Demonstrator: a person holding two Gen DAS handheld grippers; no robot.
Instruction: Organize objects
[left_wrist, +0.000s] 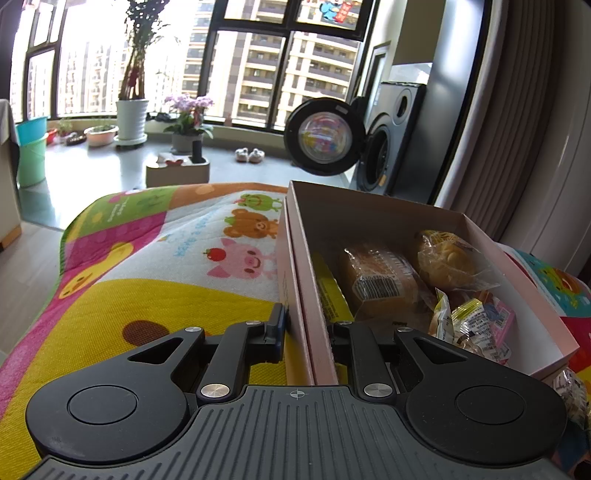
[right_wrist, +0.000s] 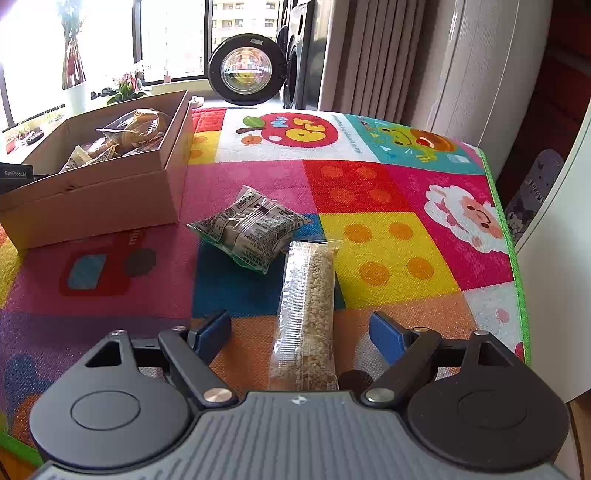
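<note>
An open cardboard box (left_wrist: 308, 288) stands on the colourful cartoon mat (left_wrist: 155, 266). Inside lie a wrapped bread loaf (left_wrist: 380, 284), a wrapped bun (left_wrist: 447, 258), a yellow pack (left_wrist: 330, 295) and small packets (left_wrist: 476, 325). My left gripper (left_wrist: 306, 328) is shut on the box's near left wall, one finger outside and one inside. In the right wrist view the box (right_wrist: 96, 199) sits at the far left. A long clear grain bar (right_wrist: 306, 295) lies on the mat between the fingers of my open right gripper (right_wrist: 301, 330), untouched. A green printed packet (right_wrist: 251, 229) lies just beyond it.
The mat's green edge (right_wrist: 513, 258) marks the table's right side, with a skateboard (right_wrist: 532, 192) leaning beyond it. Behind the table stand a washing machine with its round door open (left_wrist: 325, 136), curtains (right_wrist: 369, 55) and potted plants (left_wrist: 131, 118) by the window.
</note>
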